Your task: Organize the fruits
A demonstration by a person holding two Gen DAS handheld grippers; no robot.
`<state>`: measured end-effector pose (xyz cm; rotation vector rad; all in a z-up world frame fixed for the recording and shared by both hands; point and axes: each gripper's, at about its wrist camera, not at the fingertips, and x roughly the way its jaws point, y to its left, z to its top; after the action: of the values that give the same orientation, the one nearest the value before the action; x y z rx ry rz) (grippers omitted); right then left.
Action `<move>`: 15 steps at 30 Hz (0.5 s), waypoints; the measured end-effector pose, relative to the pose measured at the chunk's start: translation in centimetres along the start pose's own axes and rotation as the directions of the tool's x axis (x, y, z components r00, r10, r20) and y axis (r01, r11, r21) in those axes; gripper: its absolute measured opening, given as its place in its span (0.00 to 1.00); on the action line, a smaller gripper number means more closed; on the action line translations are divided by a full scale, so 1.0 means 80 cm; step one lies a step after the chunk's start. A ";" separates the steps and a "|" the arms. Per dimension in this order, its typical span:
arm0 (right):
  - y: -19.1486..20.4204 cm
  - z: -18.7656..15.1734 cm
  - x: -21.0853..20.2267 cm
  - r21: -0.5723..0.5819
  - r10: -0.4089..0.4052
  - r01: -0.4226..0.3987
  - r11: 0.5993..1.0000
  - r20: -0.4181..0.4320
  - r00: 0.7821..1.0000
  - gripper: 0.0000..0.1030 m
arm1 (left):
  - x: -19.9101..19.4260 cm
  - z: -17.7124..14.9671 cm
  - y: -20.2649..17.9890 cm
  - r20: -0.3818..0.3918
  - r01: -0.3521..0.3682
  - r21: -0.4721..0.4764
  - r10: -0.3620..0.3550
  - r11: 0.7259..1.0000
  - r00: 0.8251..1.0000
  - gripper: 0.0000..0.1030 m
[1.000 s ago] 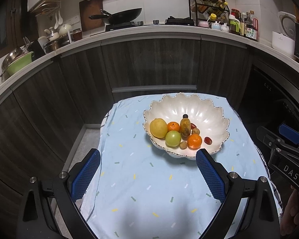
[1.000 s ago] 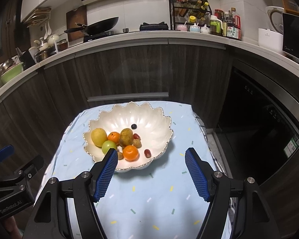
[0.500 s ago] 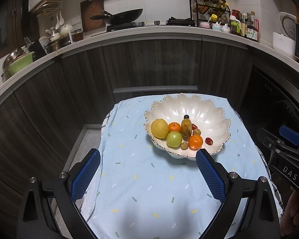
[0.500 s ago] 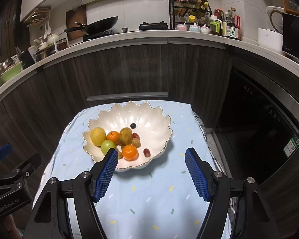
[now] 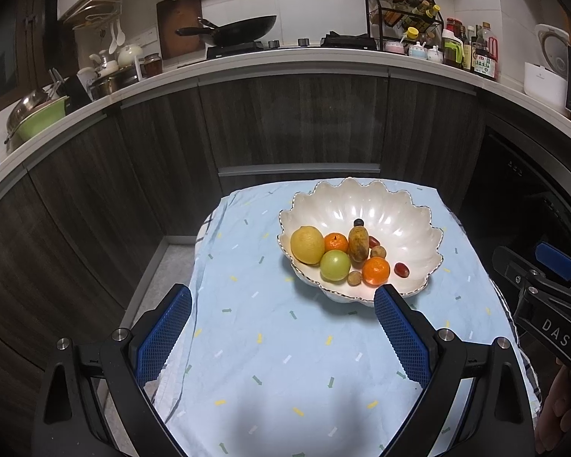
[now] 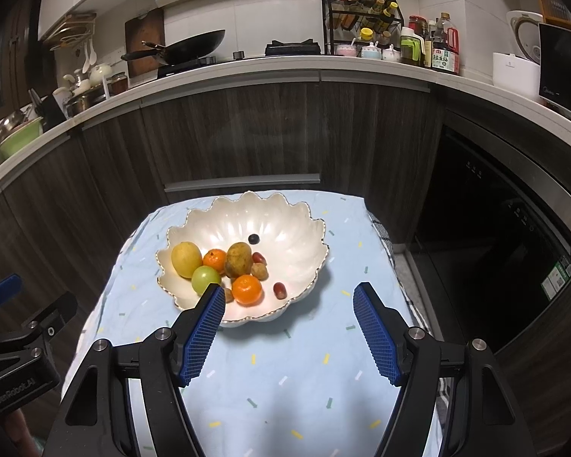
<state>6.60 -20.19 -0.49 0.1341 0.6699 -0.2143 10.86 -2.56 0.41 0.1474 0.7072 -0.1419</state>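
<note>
Fruits sitting heaped at 8 o'clock inside scalloped bowl (image 6: pixel 304 228) on counter (image 6: pixel 285 381). Left claw (image 5: pixel 281 323) and right claw (image 6: pixel 289 327) both hovering spread, empty. Risk: claw nudging orange (image 6: pixel 247 288), sending grape (image 6: pixel 279 290) rolling; squeezing could be bruising soft fruit.

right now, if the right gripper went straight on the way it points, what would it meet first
Probably the near rim of the white bowl, or the tablecloth just short of it; depth is unclear. The right gripper is open and empty.

Mixed fruits (image 5: pixel 338 255) in scalloped bowl (image 5: pixel 399 209)
</note>
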 end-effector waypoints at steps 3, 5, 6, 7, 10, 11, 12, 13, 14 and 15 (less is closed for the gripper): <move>-0.001 -0.001 0.000 0.000 0.000 0.000 1.000 0.001 1.000 0.69 | 0.000 0.000 0.000 0.000 -0.001 -0.004 0.001 1.000 1.000 0.95; -0.001 -0.001 0.000 0.000 0.001 -0.001 1.000 0.000 1.000 0.69 | 0.000 0.000 0.000 -0.001 -0.002 -0.008 0.002 1.000 1.000 0.95; -0.002 -0.001 0.000 0.001 0.001 -0.001 1.000 -0.001 1.000 0.69 | 0.001 0.000 0.001 -0.002 -0.001 -0.008 0.001 1.000 1.000 0.95; -0.001 -0.001 0.000 0.001 0.001 -0.001 1.000 0.000 1.000 0.69 | 0.001 0.000 0.000 -0.004 -0.001 -0.007 0.001 1.000 1.000 0.95; -0.002 -0.001 0.000 -0.001 0.002 -0.002 1.000 -0.001 1.000 0.69 | 0.002 -0.001 0.000 -0.007 -0.005 -0.009 0.005 1.000 1.000 0.95; -0.002 -0.001 0.000 0.000 0.002 -0.002 1.000 -0.001 1.000 0.69 | 0.002 -0.001 0.000 -0.007 -0.003 -0.011 0.003 1.000 1.000 0.95; -0.002 -0.002 0.000 0.001 0.002 -0.002 1.000 -0.001 1.000 0.69 | 0.002 -0.002 0.000 -0.007 -0.001 -0.012 0.001 1.000 1.000 0.95; -0.003 -0.002 0.001 0.002 0.003 -0.003 1.000 -0.002 1.000 0.69 | 0.002 -0.001 0.001 -0.007 0.000 -0.013 0.000 1.000 1.000 0.95; -0.002 -0.002 0.001 0.000 0.003 -0.003 1.000 -0.002 1.000 0.69 | 0.002 -0.001 0.001 -0.007 -0.001 -0.014 0.001 1.000 1.000 0.95; -0.003 -0.002 0.001 0.001 0.002 -0.002 1.000 -0.003 1.000 0.69 | 0.003 -0.002 0.002 -0.007 0.000 -0.015 0.000 1.000 1.000 0.95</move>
<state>6.49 -20.36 -0.68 0.1361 0.6724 -0.2121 10.94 -2.43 0.18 0.1335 0.7154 -0.1360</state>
